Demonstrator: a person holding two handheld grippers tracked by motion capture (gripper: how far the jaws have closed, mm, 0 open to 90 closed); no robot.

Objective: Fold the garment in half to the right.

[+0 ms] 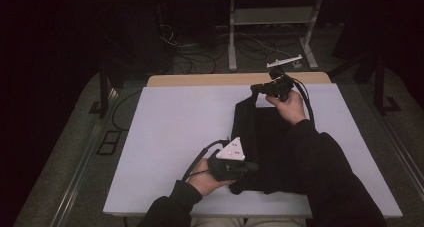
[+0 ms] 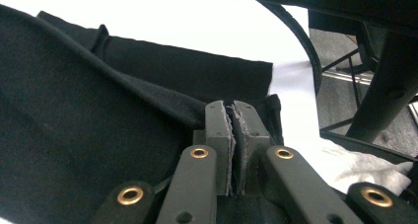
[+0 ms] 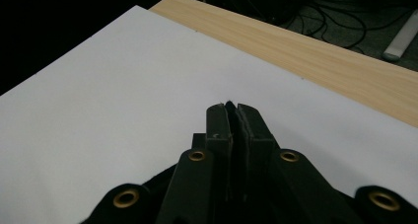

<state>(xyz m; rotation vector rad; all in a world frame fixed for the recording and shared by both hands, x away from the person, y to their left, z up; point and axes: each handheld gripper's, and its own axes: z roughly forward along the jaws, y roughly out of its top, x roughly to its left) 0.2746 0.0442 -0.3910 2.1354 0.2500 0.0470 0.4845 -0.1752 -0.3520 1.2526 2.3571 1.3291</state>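
Black garment partly under sleeve

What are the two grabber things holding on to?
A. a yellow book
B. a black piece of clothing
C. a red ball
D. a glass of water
B: the left gripper and the right gripper are each pinched shut on an edge of the black garment, which lies on the white table; black cloth sits between the jaws in both gripper views.
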